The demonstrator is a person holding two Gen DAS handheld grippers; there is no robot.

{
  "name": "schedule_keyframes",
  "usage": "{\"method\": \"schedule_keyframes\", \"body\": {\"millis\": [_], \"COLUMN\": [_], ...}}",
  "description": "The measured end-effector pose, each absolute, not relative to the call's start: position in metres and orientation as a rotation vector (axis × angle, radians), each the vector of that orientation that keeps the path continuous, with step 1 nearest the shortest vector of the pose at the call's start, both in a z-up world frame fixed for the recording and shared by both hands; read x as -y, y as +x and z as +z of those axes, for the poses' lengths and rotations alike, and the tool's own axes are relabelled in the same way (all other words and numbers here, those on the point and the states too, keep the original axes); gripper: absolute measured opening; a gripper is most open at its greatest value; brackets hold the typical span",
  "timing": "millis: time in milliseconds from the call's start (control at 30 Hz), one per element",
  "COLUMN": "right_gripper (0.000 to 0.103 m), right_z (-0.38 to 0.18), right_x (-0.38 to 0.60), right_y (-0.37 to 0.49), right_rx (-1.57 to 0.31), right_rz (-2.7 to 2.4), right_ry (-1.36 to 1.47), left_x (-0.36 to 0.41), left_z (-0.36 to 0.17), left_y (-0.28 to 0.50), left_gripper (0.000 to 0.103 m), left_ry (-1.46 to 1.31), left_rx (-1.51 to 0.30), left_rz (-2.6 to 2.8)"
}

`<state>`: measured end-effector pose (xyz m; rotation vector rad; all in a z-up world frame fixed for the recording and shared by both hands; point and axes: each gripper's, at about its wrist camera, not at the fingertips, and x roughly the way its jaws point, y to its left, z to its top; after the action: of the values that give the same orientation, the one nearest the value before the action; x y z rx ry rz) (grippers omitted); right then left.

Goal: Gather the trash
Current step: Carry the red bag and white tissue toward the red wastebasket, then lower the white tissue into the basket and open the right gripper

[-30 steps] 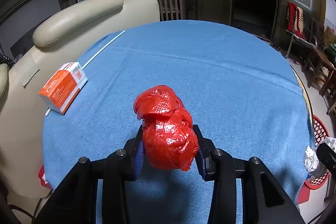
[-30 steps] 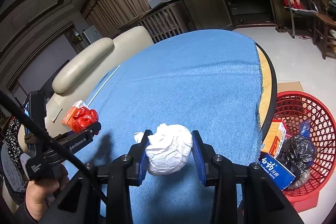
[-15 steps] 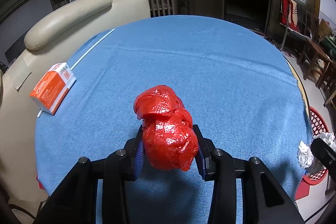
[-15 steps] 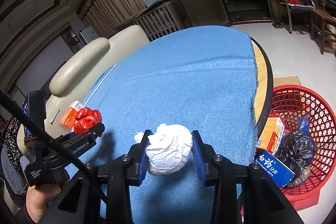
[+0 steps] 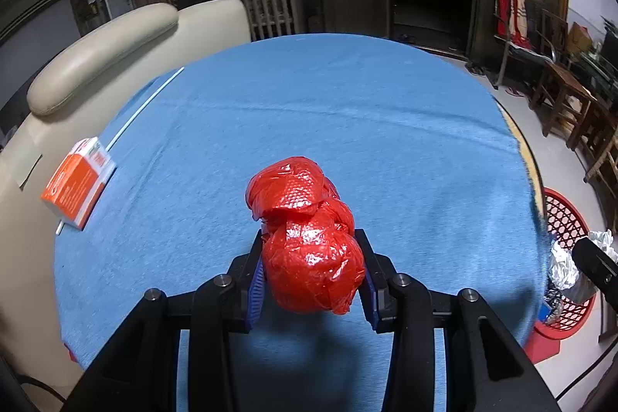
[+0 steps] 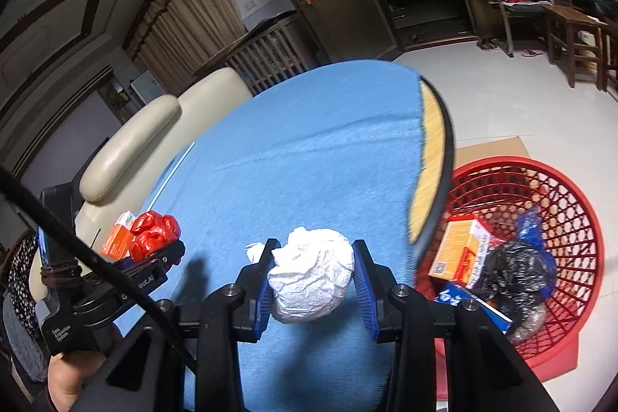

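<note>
My left gripper (image 5: 311,277) is shut on a crumpled red plastic bag (image 5: 307,234) and holds it above the blue tablecloth (image 5: 347,126). The bag also shows in the right wrist view (image 6: 154,234). My right gripper (image 6: 313,280) is shut on a white crumpled paper ball (image 6: 313,277) above the table's near right part. A red mesh trash basket (image 6: 556,203) stands on the floor to the right of the table, holding boxes and a black bag (image 6: 517,269). It also shows in the left wrist view (image 5: 564,219).
An orange and white box (image 5: 77,188) lies at the table's left edge beside a thin white stick (image 5: 143,107). A cream leather chair (image 5: 96,53) stands behind the table on the left. Wooden chairs (image 5: 567,103) stand at the far right.
Both grippers have moved to the right with their loads. The basket now fills more of the right wrist view, and the orange box has slid left in the left wrist view.
</note>
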<state>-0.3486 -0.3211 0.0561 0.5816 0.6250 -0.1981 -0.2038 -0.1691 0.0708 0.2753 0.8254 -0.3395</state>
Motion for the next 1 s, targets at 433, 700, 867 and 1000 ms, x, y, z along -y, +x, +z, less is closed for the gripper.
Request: {"method": "schedule_keyframes", "body": {"millis": [433, 700, 867, 1000], "right_gripper": [0.04, 0.04, 0.04, 0.04], "right_z": [0.056, 0.057, 0.059, 0.058], "right_x": [0.372, 0.412, 0.439, 0.454], "right_y": [-0.393, -0.422, -0.44, -0.45], "right_rx": [-0.588, -0.556, -0.544, -0.547], "right_rz": [-0.313, -0.402, -0.465, -0.496], "right_ry": [0.645, 0.675, 0.689, 0.69], "left_x": [0.216, 0.24, 0.26, 0.275], "left_z": [0.075, 0.081, 0.085, 0.088], "left_y": [-0.218, -0.231, -0.243, -0.254], "left_gripper": [0.043, 0.043, 0.043, 0.043], "left_ry": [0.322, 0.339, 0.35, 0.362], "left_rx": [-0.817, -0.802, -0.789, -0.779], "left_rz": [-0.432, -0.503, -0.567, -0.618]}}
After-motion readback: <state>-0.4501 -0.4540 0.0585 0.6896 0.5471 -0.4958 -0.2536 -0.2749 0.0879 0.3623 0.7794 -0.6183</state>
